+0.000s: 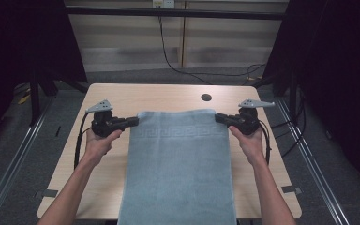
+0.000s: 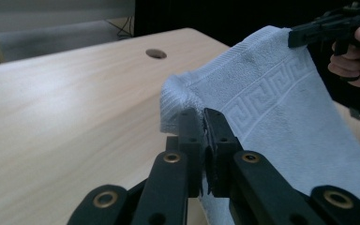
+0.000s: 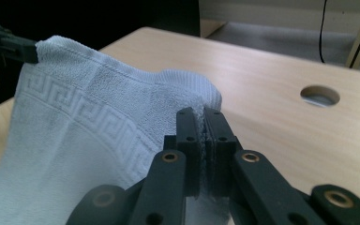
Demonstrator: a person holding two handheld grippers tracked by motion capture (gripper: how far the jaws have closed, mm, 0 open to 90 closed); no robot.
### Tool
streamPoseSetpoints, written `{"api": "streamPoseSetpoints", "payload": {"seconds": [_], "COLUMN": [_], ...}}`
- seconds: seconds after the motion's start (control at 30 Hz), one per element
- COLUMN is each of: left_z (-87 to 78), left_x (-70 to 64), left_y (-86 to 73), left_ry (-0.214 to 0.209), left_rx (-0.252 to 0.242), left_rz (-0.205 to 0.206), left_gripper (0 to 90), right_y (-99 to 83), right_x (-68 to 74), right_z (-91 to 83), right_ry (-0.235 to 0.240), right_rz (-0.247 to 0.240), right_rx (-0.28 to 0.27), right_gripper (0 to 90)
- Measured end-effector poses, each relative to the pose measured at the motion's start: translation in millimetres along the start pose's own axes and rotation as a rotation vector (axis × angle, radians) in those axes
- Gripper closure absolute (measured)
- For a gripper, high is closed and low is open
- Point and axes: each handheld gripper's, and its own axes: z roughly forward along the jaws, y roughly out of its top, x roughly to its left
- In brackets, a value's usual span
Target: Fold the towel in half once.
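A pale blue towel [image 1: 178, 164] with a key-pattern border lies along the wooden table [image 1: 122, 96] and hangs over its near edge. Its far edge is lifted and stretched between both grippers. My left gripper [image 1: 135, 122] is shut on the towel's far left corner [image 2: 178, 96], jaws pinching the fabric in the left gripper view [image 2: 203, 119]. My right gripper [image 1: 218, 117] is shut on the far right corner [image 3: 201, 91], with cloth squeezed between its jaws in the right gripper view [image 3: 201, 117]. In the left gripper view the other gripper [image 2: 328, 28] shows, clamped on the opposite corner.
A round cable hole [image 1: 206, 97] sits in the table just beyond the towel's far edge. Bare wood lies on both sides of the towel. Black cables [image 1: 168, 56] run over the floor behind the table, and metal rails [image 1: 9, 173] flank it.
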Motion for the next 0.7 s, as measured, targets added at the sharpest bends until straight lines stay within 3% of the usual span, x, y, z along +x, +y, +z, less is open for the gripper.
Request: {"api": "streamPoseSetpoints", "payload": {"seconds": [0.13,0.4,0.57,0.63,0.7], "left_z": [-1.7,-9.1,-27.7,-32.8,-33.7], "left_x": [2.1,16.3,1.4,-2.8,-6.9], "left_y": [19.6,57.6,92.4,94.4,88.0], "left_ry": [0.019,0.009,0.027,0.016,0.009], "left_rx": [0.006,-0.05,-0.116,-0.128,-0.123], "left_rz": [0.037,0.02,0.086,0.09,0.092], "left_gripper": [87.0,87.0,87.1,87.0,87.1], "right_y": [19.5,60.3,97.4,106.6,106.1], "right_x": [0.4,-2.2,-2.8,0.7,7.5], "right_z": [-0.5,-0.6,-9.4,-16.9,-22.1], "right_ry": [0.004,-0.002,-0.028,-0.008,0.013], "right_rz": [-0.005,-0.043,-0.066,-0.059,-0.074], "right_rx": [-0.032,-0.049,-0.085,-0.134,-0.138], "right_gripper": [86.7,86.8,86.8,86.9,86.9]}}
